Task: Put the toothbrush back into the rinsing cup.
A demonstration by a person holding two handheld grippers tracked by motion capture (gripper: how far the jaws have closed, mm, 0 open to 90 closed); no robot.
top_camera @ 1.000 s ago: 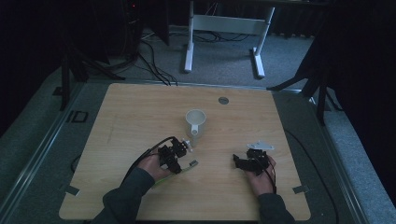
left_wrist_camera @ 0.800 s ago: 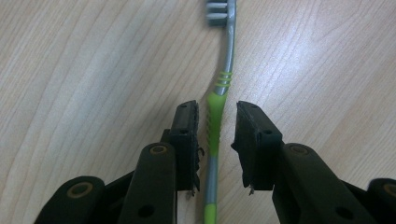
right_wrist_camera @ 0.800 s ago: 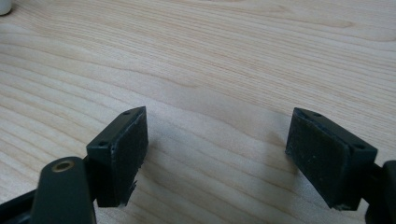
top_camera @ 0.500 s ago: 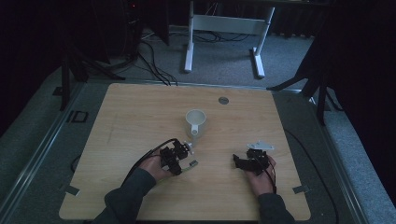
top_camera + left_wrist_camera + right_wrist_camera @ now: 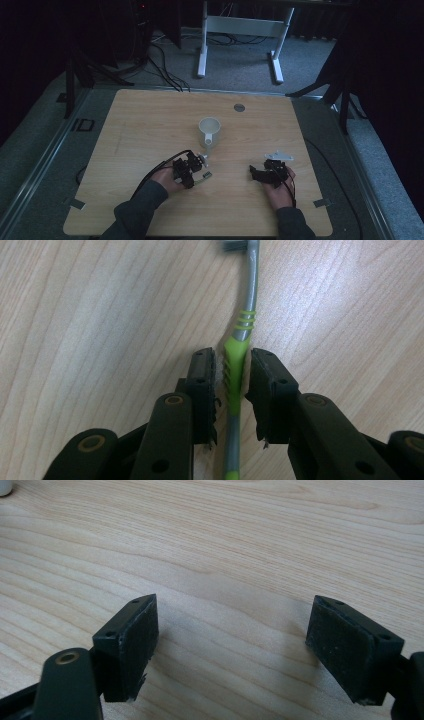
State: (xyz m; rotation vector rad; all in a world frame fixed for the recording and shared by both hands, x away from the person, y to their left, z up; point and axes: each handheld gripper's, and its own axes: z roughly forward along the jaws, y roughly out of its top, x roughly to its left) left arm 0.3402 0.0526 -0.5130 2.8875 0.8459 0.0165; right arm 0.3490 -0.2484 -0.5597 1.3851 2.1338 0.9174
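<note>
A green and grey toothbrush (image 5: pixel 236 375) lies flat on the wooden table (image 5: pixel 150 125), near the person's edge and left of centre. The left gripper (image 5: pixel 232 372) is set down over its handle, one black finger on each side of the green grip section. The fingers (image 5: pixel 202 375) have just been closing in on the handle; the right one seems to touch the green grip, while a thin gap shows at the left one, so they do not yet clamp it. The brush's grey neck runs away from the fingers, and its bristle head is cut off by the top edge of the left gripper view.

In the high view, a white mug (image 5: pixel 209 130) stands upright just beyond the left gripper, towards the far side.

The right gripper (image 5: pixel 232 645) rests low over bare table on the right, well apart from the toothbrush, its fingers (image 5: pixel 135 640) spread wide with nothing between them.
</note>
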